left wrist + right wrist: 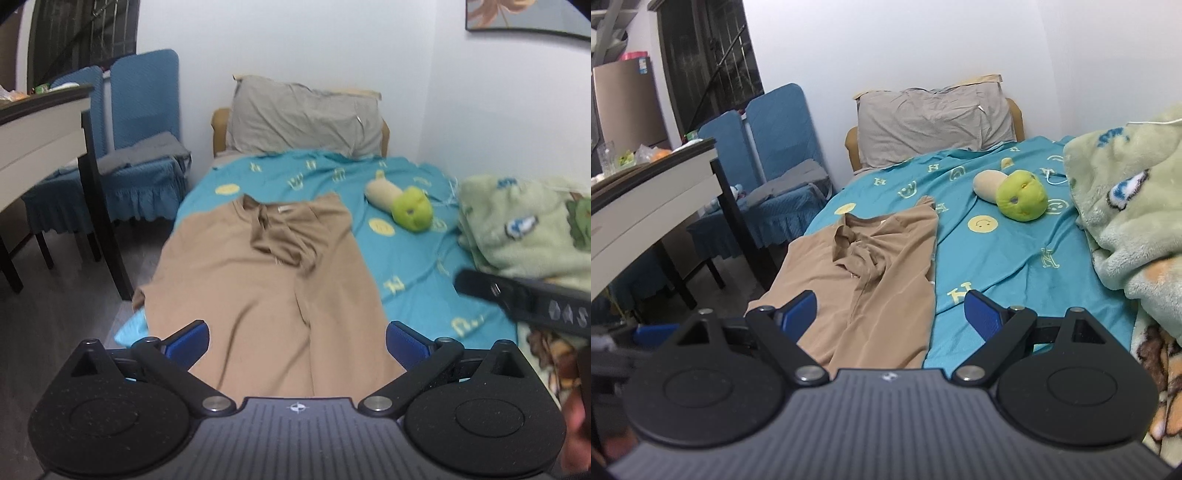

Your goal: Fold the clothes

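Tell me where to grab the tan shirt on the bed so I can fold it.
Grip the tan shirt at its right shoulder corner, coming from the right over the teal sheet. That edge lies flat and exposed; the collar is bunched mid-top.

From the left gripper [297, 341], jaws wide and empty, the tan shirt [258, 280] lies at twelve o'clock, green plush toy [412, 213] at one.

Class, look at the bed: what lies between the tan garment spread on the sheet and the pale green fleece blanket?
Between the tan garment and the pale green fleece blanket lies teal patterned bedsheet, with a green-headed plush toy farther back. The right wrist view shows it best.
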Available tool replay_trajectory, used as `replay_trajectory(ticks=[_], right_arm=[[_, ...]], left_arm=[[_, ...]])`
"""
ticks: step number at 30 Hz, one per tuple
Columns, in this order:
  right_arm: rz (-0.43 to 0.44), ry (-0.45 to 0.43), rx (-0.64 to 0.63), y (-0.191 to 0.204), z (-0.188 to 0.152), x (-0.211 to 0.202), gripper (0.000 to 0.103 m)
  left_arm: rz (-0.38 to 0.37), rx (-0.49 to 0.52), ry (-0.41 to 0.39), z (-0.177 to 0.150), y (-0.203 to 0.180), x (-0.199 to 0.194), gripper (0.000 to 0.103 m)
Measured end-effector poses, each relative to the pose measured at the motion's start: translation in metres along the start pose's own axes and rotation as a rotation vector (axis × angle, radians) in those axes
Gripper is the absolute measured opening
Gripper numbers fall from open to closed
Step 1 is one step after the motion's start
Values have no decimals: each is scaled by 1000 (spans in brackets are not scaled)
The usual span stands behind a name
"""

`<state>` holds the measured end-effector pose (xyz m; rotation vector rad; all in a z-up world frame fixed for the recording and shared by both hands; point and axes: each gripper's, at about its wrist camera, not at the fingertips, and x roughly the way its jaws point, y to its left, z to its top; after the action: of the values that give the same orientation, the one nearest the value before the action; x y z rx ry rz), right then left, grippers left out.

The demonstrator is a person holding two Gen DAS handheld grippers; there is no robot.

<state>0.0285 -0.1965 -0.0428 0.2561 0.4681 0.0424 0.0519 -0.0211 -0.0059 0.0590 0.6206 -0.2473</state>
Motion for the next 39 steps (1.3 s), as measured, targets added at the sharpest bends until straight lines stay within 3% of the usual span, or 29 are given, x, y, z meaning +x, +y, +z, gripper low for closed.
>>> replay_trajectory(ticks=[6, 17, 24, 28, 35, 37, 39], right_arm=[[-6, 1, 3, 0, -3, 6, 88], [-22, 5, -36, 11, -12, 18, 88], [-10, 44, -107, 30, 12, 46, 88], [67, 103, -209, 64, 33, 87, 88], [222, 294, -459, 161, 47, 208, 87], [272, 352, -549, 197, 40, 245, 79], [320, 419, -623, 234, 31, 282, 76]], left_arm=[[-2, -15, -20, -4, 12, 14, 103], [-39, -26, 32, -21, 35, 10, 103], [-43, -88, 50, -24, 57, -1, 103], [-55, -133, 62, -26, 73, -6, 103], [-16, -224, 88, -32, 109, 7, 103], [-2, -259, 102, -36, 123, 14, 103], [2, -318, 127, -40, 140, 23, 103]])
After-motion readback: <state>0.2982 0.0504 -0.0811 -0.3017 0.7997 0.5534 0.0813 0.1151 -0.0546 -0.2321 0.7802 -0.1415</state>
